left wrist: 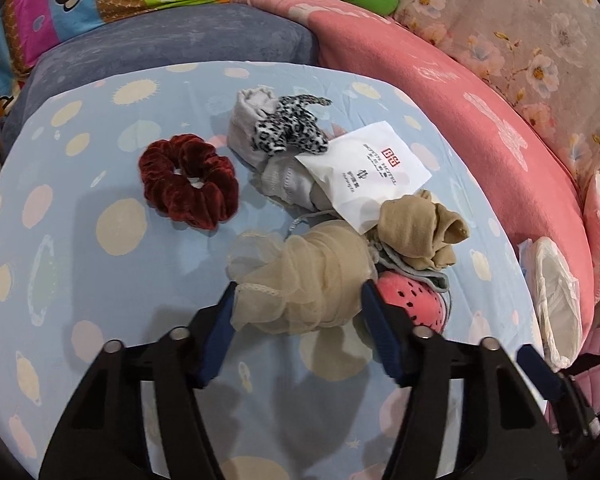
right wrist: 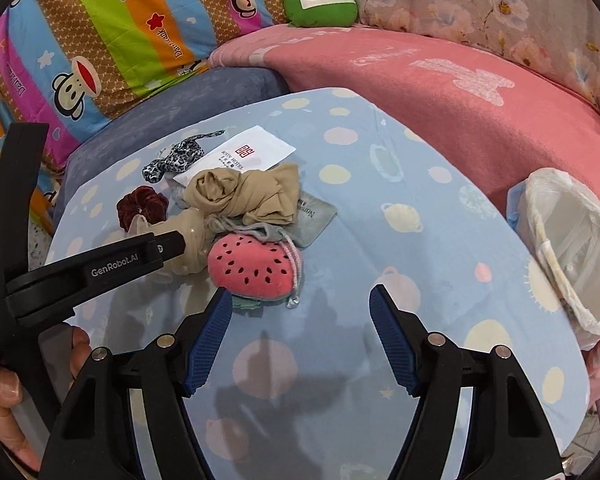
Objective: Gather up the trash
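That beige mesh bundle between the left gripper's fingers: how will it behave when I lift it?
The mesh bundle looks sheer and crumpled, so it is probably floppy and light. It may squash between the left gripper pads and trail loose folds. Its edge overlaps the watermelon pouch, which might get dragged.

1. Left wrist view: looks steeply down along its own fingers onto the blue dotted sheet (left wrist: 80, 200), close over the beige mesh scrunchie (left wrist: 300, 280).
2. Right wrist view: same downward slant, set further right and slightly back, above bare sheet (right wrist: 380, 220).
3. Shared field: the watermelon pouch (left wrist: 414, 300) (right wrist: 256, 266), white hotel packet (left wrist: 364, 160) (right wrist: 256, 148), lined bin (left wrist: 556, 292) (right wrist: 572, 240) and pink blanket (left wrist: 440, 120) (right wrist: 440, 92).
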Tool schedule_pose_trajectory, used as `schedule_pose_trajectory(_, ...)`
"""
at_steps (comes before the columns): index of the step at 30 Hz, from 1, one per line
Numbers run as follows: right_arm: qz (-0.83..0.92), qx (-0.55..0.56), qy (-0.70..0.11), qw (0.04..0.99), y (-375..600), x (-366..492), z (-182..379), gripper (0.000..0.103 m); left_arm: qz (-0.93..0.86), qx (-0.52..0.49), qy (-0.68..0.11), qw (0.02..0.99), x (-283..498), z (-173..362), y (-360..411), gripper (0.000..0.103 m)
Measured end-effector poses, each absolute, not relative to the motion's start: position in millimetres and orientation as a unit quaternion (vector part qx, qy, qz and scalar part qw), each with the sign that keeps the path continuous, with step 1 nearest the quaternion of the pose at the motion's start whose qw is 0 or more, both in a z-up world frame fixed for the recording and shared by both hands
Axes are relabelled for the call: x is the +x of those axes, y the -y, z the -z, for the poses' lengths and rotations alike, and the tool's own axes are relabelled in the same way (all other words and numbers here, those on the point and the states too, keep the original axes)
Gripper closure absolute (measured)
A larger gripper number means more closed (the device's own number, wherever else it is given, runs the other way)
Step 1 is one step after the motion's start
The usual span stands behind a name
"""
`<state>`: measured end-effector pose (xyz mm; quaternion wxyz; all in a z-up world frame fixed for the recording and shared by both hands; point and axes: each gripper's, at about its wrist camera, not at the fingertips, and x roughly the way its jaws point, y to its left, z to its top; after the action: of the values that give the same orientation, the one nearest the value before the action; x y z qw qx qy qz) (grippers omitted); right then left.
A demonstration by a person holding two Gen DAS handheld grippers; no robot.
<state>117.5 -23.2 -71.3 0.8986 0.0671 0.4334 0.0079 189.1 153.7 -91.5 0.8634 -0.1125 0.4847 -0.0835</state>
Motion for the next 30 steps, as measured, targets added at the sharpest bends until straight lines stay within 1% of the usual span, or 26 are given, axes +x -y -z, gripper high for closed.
schedule_pose_trajectory(1,-0.012,0.069,-0.438,0.896,20.4,120.1,74.6,0.045,0.089,-0.111,-0.485,0.863,189.9,91.7,-152.6,0.059)
schedule_pose_trajectory(2,-0.017,0.07,-0.442,0.894,17.6,122.6,77.7,0.047,0.095,-0.11,-0.486,0.862,190.6,91.9,-151.2,0.069)
schedule_pose_trajectory(3,-0.02,0.071,-0.445,0.892,15.5,124.5,80.4,0.052,0.101,-0.108,-0.488,0.86,191.2,91.9,-150.0,0.077)
schedule_pose_trajectory(4,-0.024,0.073,-0.449,0.89,13.1,126.7,83.2,0.057,0.103,-0.106,-0.487,0.861,191.5,91.5,-149.5,0.079)
schedule_pose_trajectory(6,-0.035,0.078,-0.455,0.886,8.3,130.9,88.2,0.062,0.104,-0.102,-0.482,0.864,191.3,89.1,-150.0,0.088)
schedule_pose_trajectory(8,-0.043,0.081,-0.459,0.883,4.4,134.5,92.3,0.066,0.103,-0.103,-0.48,0.865,190.9,86.6,-152.3,0.09)
schedule_pose_trajectory(13,-0.048,0.089,-0.464,0.88,-3.6,144.6,100.6,0.066,0.1,-0.104,-0.48,0.865,191.1,83.4,-159.4,0.091)
schedule_pose_trajectory(18,-0.044,0.086,-0.467,0.879,-7.7,154.8,104.7,0.061,0.096,-0.105,-0.482,0.864,191.4,84.8,-164.5,0.091)
schedule_pose_trajectory(20,-0.045,0.087,-0.467,0.879,-8.5,157.8,107.2,0.061,0.095,-0.104,-0.483,0.864,191.0,85.6,-164.8,0.091)
schedule_pose_trajectory(22,-0.043,0.085,-0.467,0.879,-8.0,159.8,109.6,0.069,0.094,-0.103,-0.485,0.864,190.0,86.0,-164.0,0.091)
schedule_pose_trajectory(23,-0.042,0.084,-0.466,0.88,-8.0,159.9,109.8,0.07,0.093,-0.102,-0.485,0.863,189.2,86.0,-163.7,0.091)
schedule_pose_trajectory(26,-0.038,0.075,-0.463,0.882,-8.2,157.1,108.5,0.079,0.093,-0.102,-0.487,0.863,187.1,84.9,-161.5,0.091)
schedule_pose_trajectory(27,-0.038,0.073,-0.463,0.882,-8.1,155.7,107.3,0.087,0.093,-0.102,-0.486,0.863,185.8,83.8,-160.8,0.091)
schedule_pose_trajectory(30,-0.042,0.081,-0.462,0.882,-3.7,151.0,102.2,0.088,0.095,-0.102,-0.483,0.864,180.8,79.0,-158.0,0.091)
